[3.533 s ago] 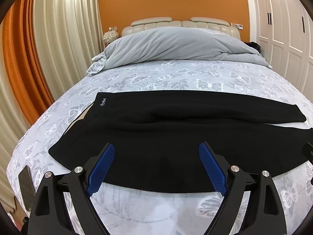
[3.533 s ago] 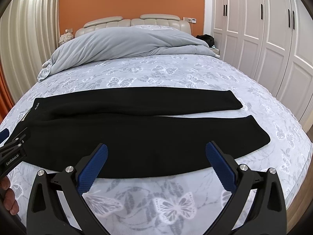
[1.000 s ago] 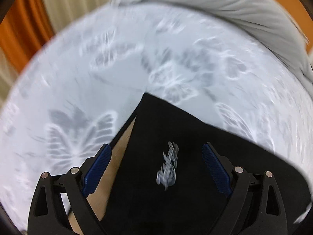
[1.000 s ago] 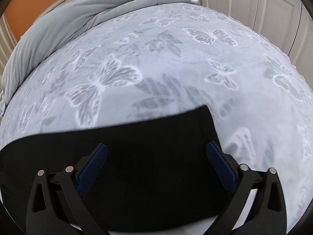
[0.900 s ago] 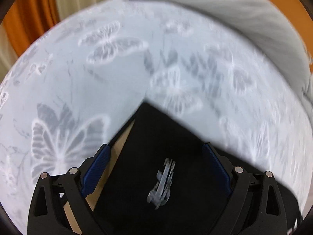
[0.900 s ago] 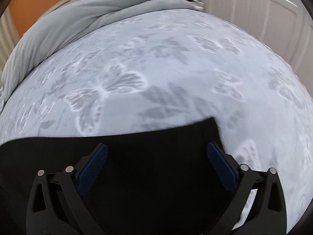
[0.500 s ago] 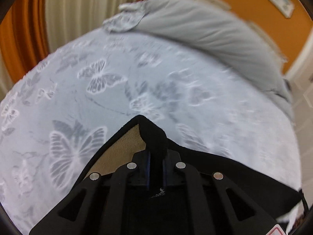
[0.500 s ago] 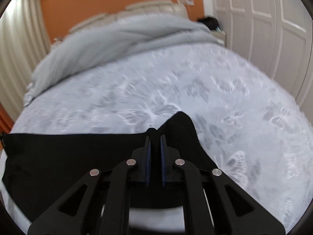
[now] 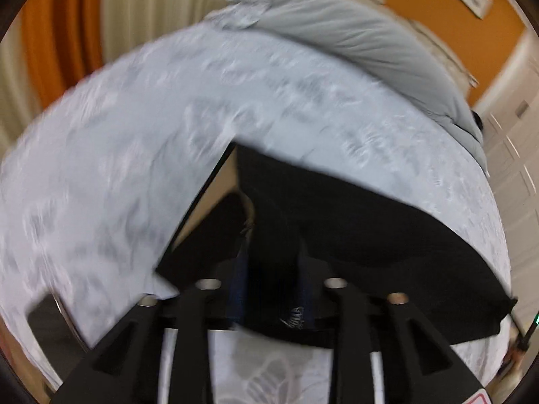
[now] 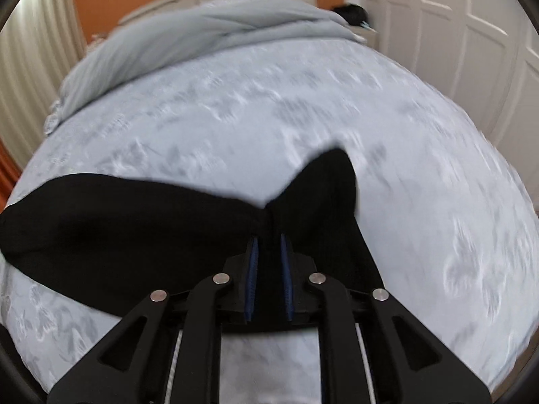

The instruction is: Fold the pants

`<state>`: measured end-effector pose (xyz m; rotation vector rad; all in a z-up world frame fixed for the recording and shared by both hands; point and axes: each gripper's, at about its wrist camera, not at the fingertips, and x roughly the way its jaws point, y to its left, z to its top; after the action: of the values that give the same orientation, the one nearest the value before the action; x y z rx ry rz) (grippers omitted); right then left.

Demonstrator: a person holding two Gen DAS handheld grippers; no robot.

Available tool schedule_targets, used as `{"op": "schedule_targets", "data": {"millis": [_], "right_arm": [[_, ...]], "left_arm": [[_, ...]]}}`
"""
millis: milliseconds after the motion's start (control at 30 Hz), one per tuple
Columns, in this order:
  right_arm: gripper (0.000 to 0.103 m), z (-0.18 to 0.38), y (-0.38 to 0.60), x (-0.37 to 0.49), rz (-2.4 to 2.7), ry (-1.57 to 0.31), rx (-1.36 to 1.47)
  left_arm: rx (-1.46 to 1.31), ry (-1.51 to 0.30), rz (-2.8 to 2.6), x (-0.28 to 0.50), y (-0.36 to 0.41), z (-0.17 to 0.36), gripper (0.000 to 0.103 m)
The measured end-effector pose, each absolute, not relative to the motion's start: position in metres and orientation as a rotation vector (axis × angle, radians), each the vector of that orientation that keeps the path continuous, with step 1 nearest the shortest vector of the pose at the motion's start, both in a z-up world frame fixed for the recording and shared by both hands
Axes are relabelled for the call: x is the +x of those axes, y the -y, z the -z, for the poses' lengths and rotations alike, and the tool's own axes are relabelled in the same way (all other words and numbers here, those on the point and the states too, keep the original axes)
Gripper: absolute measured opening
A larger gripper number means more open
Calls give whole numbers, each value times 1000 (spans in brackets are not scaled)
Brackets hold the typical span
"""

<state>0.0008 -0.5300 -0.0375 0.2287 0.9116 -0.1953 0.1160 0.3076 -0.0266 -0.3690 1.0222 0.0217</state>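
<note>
Left wrist view, blurred by motion: striped curtain (image 9: pixel 134 10) at upper left, butterfly-print bed (image 9: pixel 101 168) across the left and centre, grey duvet (image 9: pixel 353 40) heaped at upper right under an orange wall (image 9: pixel 421 3). Black pants (image 9: pixel 353 235) at centre and lower right, waistband end lifted off the bed, tan lining showing at the folded-back edge, white logo low at centre. Left tool (image 9: pixel 273 269) at bottom centre, partway apart and opening, blue pads either side of a bunched fold of the pants; contact with the cloth too blurred to judge with certainty, though fabric fills the gap. Right wrist view: curtain at far left, duvet (image 10: pixel 202 30) at upper centre, bed (image 10: pixel 438 202) filling the middle, white wardrobe doors (image 10: pixel 454 33) at upper right. Pants (image 10: pixel 134 222) stretching from the left edge to centre, leg end peaking upward just right of centre. Right tool (image 10: pixel 269 252) at lower centre, narrowly apart and opening slightly, pinched on the pants hem between its blue pads.
</note>
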Motion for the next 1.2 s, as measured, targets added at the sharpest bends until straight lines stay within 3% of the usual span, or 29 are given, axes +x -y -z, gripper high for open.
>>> {"op": "schedule_targets", "data": {"millis": [67,167,200,233,267,467,500,533,567,600,633,800,967,1000,1033,1067,1100,1200], "right_arm": [[14,37,530,-15,224,-916,239],[21,20,524,-36,224,-887,246],[38,15,519,-41,217,-870,247],[59,6,511,-47,205,-845,242],[64,-1,502,-52,185,-816,235],[72,-21,441,-51,28,-797,198],[72,-20,435,-49,15,-810,202],[72,-18,430,-45,1,-828,211],[72,-15,428,-44,-4,-839,226],[72,-12,429,-41,-7,-853,256],[72,-7,432,-38,-7,-870,316],[72,13,464,-21,52,-881,624],[72,46,484,20,182,-919,744],[72,54,487,31,211,-930,756],[53,59,488,37,229,-928,750],[35,62,489,44,245,-922,735],[3,64,491,50,260,-922,723],[3,19,499,41,182,-685,773]], "left_arm": [[-469,-1009,-75,104,-319,35,40],[-688,-962,-62,78,-330,31,63],[-750,-950,-67,67,-327,30,73],[-783,-953,-70,60,-324,31,75],[-809,-966,-56,56,-316,34,75],[-962,-1089,8,84,-281,66,77],[-985,-1083,22,94,-281,69,72],[-998,-1076,28,102,-282,70,53],[-1009,-1067,40,108,-283,70,40],[-1006,-1056,62,116,-283,69,11],[-998,-1050,73,123,-283,66,0],[-884,-897,-41,123,-306,34,0],[-883,-999,17,108,-299,47,0],[-881,-1003,28,102,-295,49,9],[-896,-1005,39,95,-293,53,31],[-922,-1004,46,90,-295,55,43],[-959,-1000,44,86,-294,58,52],[-971,-995,84,86,-291,57,52]]}}
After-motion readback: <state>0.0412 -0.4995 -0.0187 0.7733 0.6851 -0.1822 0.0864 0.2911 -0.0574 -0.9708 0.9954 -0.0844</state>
